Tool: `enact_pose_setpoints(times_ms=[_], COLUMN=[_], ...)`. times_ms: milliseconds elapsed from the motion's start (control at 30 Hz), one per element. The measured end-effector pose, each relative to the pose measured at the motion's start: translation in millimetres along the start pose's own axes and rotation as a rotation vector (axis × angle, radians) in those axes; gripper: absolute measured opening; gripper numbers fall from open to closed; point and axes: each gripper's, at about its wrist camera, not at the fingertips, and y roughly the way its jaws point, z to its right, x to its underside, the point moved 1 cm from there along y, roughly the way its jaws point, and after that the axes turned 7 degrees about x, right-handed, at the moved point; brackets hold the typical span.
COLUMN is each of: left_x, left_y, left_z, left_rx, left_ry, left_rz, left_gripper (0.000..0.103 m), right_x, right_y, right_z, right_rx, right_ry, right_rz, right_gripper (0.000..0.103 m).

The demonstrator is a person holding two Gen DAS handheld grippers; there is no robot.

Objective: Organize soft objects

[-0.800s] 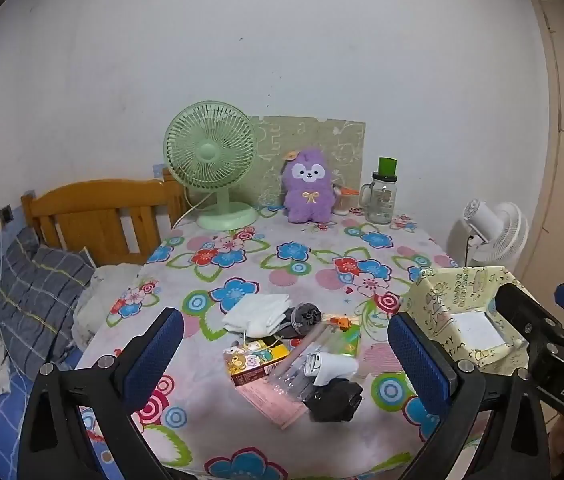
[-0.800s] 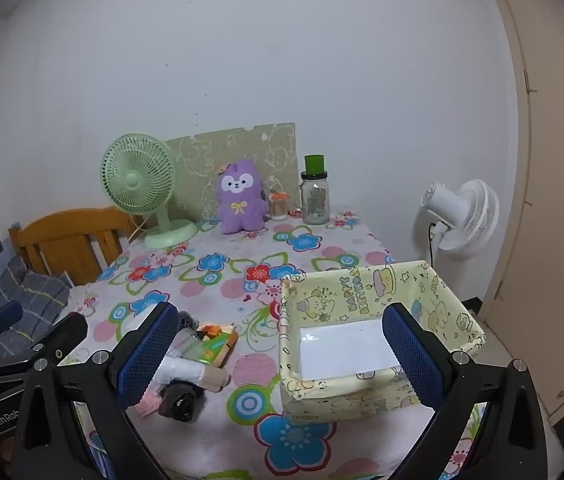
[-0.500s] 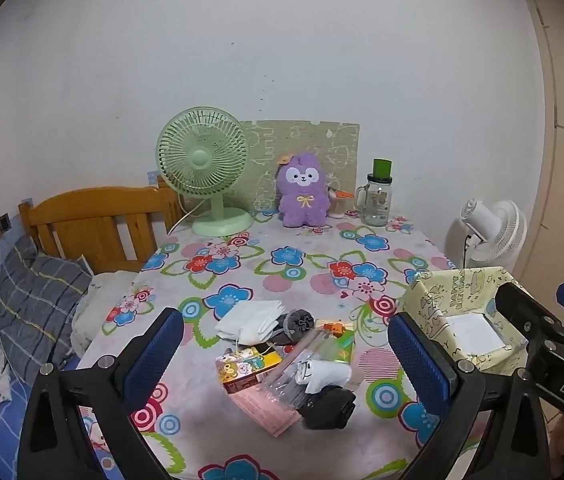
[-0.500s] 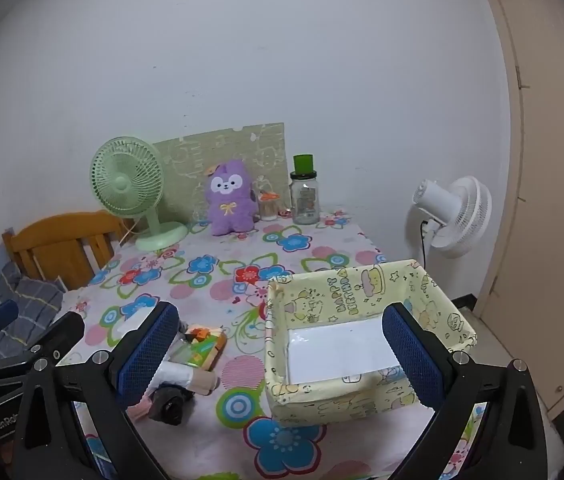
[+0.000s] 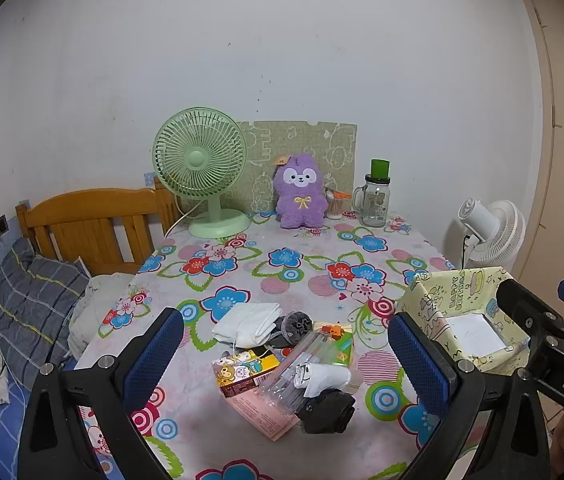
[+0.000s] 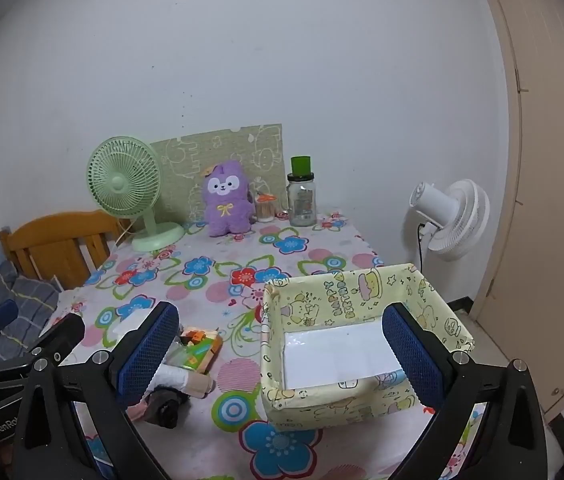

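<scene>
Here both tools are held above the near edge of the table (image 5: 241,276), and nothing is between their fingers. The left gripper (image 5: 282,356) has its jaws wide apart, and the right gripper (image 6: 277,350) also stands fully spread.

The soft things lie in a small heap just ahead of the left gripper, between its two pads. Furthest from the tool is a folded white cloth (image 5: 247,322), and a grey rolled sock (image 5: 296,324) touches its right side. Closer to the tool lies a white rolled sock (image 5: 324,376), and closest is a dark bundle (image 5: 328,406). Mixed among them are stiff things: a cartoon box (image 5: 243,370), a clear plastic pack (image 5: 294,376) and a pink flat packet (image 5: 261,410). The yellow fabric bin (image 6: 356,288) sits directly in front of the right gripper, open at the top, with only a white sheet on its bottom.

I think all these textiles are light and will give way under the pads, so a deep bite in the thick middle of each roll is safer than a pinch at the edge. The white cloth may unfold when lifted; taking it across the folded layers seems better. The clear pack looks slippery and rests against the white sock, so it could be dragged along.
</scene>
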Motion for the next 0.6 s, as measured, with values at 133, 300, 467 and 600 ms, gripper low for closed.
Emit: enact_pose_setpoints(times_ms=[133, 300, 467, 600], left_x=[-0.2, 0.2, 0.7, 0.4], left_y=[0.8, 0.9, 0.8, 0.8], left_z=[-0.3, 0.6, 0.6, 0.5], left_rx=[0.001, -0.001, -0.001, 0.0], left_ry=[0.002, 0.003, 0.003, 0.003], left_rz=[0.001, 0.001, 0.002, 0.001], left_gripper=[0.103, 0.103, 0.103, 0.103], right_x=[-0.8, -1.1, -0.7, -1.2], right_y=[0.0, 0.0, -0.1, -0.6], right_z=[-0.2, -0.1, 0.2, 0.0], right_rx=[0.002, 0.003, 0.002, 0.003], right_ry=[0.0, 0.0, 0.0, 0.0], right_rz=[0.001, 0.001, 0.001, 0.002], right_gripper=[0.103, 0.103, 0.103, 0.103])
